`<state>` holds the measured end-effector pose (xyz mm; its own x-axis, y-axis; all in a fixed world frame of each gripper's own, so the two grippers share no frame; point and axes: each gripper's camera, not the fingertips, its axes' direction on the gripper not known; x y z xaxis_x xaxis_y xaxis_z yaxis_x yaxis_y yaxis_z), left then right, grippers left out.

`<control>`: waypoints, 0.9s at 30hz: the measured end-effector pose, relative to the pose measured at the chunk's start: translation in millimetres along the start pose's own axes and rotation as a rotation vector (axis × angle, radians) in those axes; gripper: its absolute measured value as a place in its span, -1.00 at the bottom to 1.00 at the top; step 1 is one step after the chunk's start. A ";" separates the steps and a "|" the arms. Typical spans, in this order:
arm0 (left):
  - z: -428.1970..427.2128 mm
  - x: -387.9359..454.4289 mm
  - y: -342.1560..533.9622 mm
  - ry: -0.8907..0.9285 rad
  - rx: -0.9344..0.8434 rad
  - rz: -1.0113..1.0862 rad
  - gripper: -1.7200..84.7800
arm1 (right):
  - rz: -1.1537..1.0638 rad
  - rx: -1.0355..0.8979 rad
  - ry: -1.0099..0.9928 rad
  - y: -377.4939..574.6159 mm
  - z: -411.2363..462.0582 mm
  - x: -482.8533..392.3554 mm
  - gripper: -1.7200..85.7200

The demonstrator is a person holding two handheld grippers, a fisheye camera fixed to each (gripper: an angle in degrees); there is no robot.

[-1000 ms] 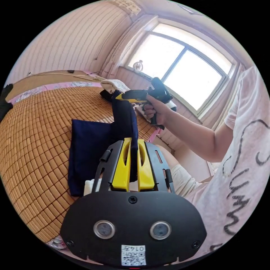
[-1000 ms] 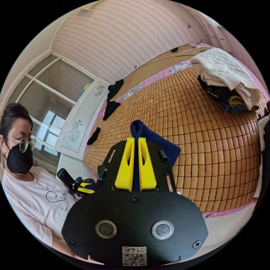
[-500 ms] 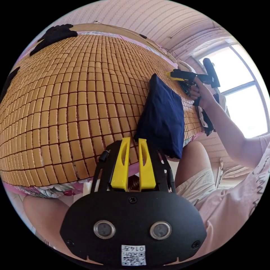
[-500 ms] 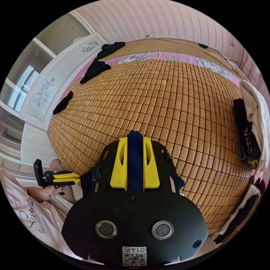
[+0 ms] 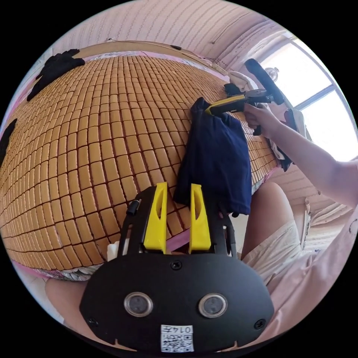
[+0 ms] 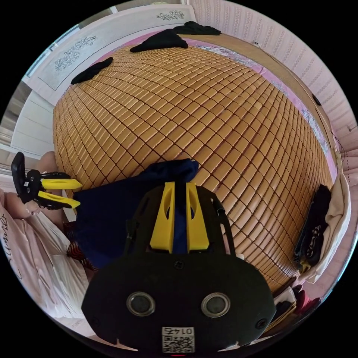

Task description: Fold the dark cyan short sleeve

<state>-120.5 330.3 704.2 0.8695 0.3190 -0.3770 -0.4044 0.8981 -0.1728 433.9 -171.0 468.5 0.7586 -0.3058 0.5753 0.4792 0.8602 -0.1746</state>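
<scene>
Short sleeve (image 5: 218, 156), a dark navy-looking garment already folded to a compact bundle, is seen lying at the near edge of the bed's bamboo mat (image 5: 97, 141), with its lower part drooping over the edge toward the person's knee. One upper corner is pinched between the 2 yellow jaws of the right hand-held gripper (image 6: 180, 218), and cloth is visible between them in the right gripper view. The left hand-held gripper (image 5: 178, 218) is held released, its jaws parted with nothing between them, just beside the garment's lower corner.

The step in hand appears to be settling the folded bundle flat. It is best done if the hanging part is drawn fully onto the mat, the layers are kept aligned, and the free corner is steadied by the left hand-held gripper before the right one is released.

The fabric is soft, matte and limp, sagging wherever it is unsupported. The mat is made of small, hard, glossy tan tiles in a tight grid, probably slippery under cloth. A stack of folded clothes (image 6: 328, 223) is seen at the bed's far side.
</scene>
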 end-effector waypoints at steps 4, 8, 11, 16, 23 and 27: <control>-14.0 15.5 -3.3 -0.015 0.002 0.091 -0.95 | 0.072 0.182 -0.083 35.2 -40.3 -3.5 -0.88; -48.8 31.3 0.5 0.036 0.064 0.182 -0.98 | 0.164 0.335 -0.146 90.1 -83.4 -6.4 -0.93; -88.6 51.7 -3.8 0.068 0.120 0.271 -0.98 | 0.234 0.442 -0.139 135.1 -112.5 -12.0 -0.95; -144.6 100.2 -33.2 0.089 0.180 0.435 -0.98 | 0.368 0.628 -0.180 201.9 -149.9 -10.0 -0.95; -178.4 166.0 -142.3 0.121 0.314 0.657 -0.98 | 0.417 0.894 -0.159 258.6 -211.9 24.0 -0.95; -178.0 215.8 -256.4 0.115 0.446 0.714 -0.97 | 0.429 0.848 0.034 245.4 -261.9 75.6 -0.94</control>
<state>120.3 115.0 505.2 0.4043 0.8434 -0.3539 -0.6744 0.5362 0.5076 724.5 -89.9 259.9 0.8142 0.1045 0.5711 -0.3132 0.9073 0.2806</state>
